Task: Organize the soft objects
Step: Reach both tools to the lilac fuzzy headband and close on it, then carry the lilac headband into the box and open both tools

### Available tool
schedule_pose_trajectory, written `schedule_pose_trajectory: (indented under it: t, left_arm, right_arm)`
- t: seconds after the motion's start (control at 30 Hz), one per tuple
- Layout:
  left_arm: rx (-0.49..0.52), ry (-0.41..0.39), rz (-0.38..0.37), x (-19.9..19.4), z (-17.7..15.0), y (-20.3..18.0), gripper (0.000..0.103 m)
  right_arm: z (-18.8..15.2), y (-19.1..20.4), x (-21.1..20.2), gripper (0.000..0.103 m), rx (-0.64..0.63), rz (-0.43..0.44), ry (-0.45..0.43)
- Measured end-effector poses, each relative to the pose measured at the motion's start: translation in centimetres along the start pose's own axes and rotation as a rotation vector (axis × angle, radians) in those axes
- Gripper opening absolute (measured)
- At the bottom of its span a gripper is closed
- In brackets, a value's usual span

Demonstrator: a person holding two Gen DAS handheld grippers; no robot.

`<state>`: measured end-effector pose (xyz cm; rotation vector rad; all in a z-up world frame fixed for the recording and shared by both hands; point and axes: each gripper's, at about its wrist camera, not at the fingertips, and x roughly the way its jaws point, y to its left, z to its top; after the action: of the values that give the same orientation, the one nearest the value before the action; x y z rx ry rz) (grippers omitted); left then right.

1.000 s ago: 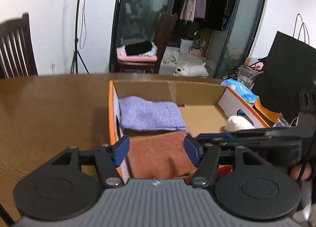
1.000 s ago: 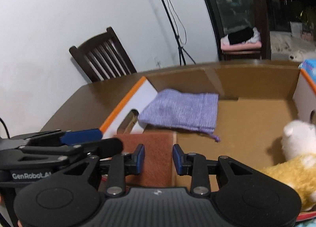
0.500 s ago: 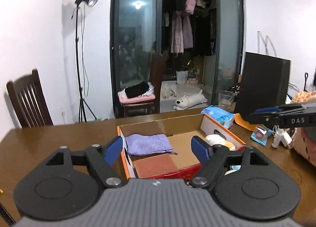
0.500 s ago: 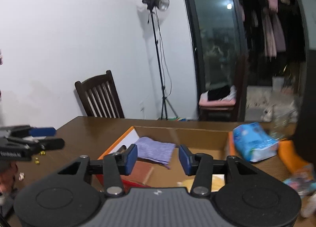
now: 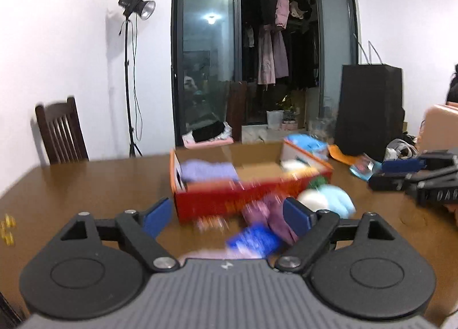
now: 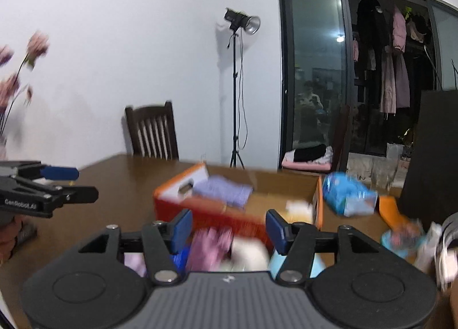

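Both grippers empty, jaws just opened wide.
Near the cardboard box [image 5: 252,186] on the desk [image 5: 86,186]: purple cloth [image 5: 274,217], soft, light; best pinched mid-fold by left gripper [image 5: 227,216]; right gripper [image 6: 229,227] idle.

Setting: a lived-in home room, dining area. Brown wooden tabletop [image 5: 86,186] with a dark slatted wooden chair [image 5: 61,134] at its far left corner. White walls. Dark-framed glass sliding door [image 5: 206,71] behind, opening on hanging coats and dresses [image 5: 272,51]. Second chair holds folded laundry [image 6: 309,157]. A studio light on a stand [image 5: 134,71] stands against the wall.
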<state>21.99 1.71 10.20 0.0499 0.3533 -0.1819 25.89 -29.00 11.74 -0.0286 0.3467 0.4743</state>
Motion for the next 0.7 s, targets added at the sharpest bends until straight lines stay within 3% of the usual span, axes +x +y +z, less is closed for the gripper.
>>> schedule_pose_trajectory:
  t: [0.17,0.27,0.33,0.37,0.47,0.57,0.63,0.67,0.7]
  left_arm:
    - [-0.089,0.087,0.002,-0.4,-4.1,0.7,0.087]
    - [-0.138,0.079,0.061,1.1,-4.1,2.9,0.087]
    - [-0.195,0.065,0.061,2.7,-4.1,4.4,0.086]
    - [-0.229,0.079,0.056,4.0,-4.3,5.4,0.080]
    - [-0.300,0.177,0.047,6.9,-5.2,7.3,0.041]
    - [-0.357,0.185,0.003,6.5,-6.4,7.9,0.028]
    - [-0.370,0.180,-0.020,5.6,-7.2,7.5,0.023]
    - [-0.366,0.181,-0.011,5.0,-7.7,7.2,0.023]
    - [-0.364,0.187,-0.006,4.3,-8.3,6.9,0.023]
  right_arm:
    - [-6.2,2.5,-1.6,0.056,0.041,0.055,0.086]
    - [-7.4,3.1,-0.2,0.056,0.125,0.099,0.130]
    - [-7.6,3.6,1.2,0.056,0.129,0.129,0.131]
    - [-7.5,3.9,2.4,0.056,0.144,0.147,0.124]
    - [-7.2,4.7,6.0,0.055,0.244,0.199,0.149]
    - [-6.3,5.5,9.4,0.054,0.335,0.242,0.162]
    - [-6.2,6.2,11.4,0.041,0.365,0.271,0.163]
    - [-6.3,6.4,12.0,0.022,0.361,0.272,0.172]
    - [-6.4,6.9,12.5,0.010,0.343,0.276,0.197]
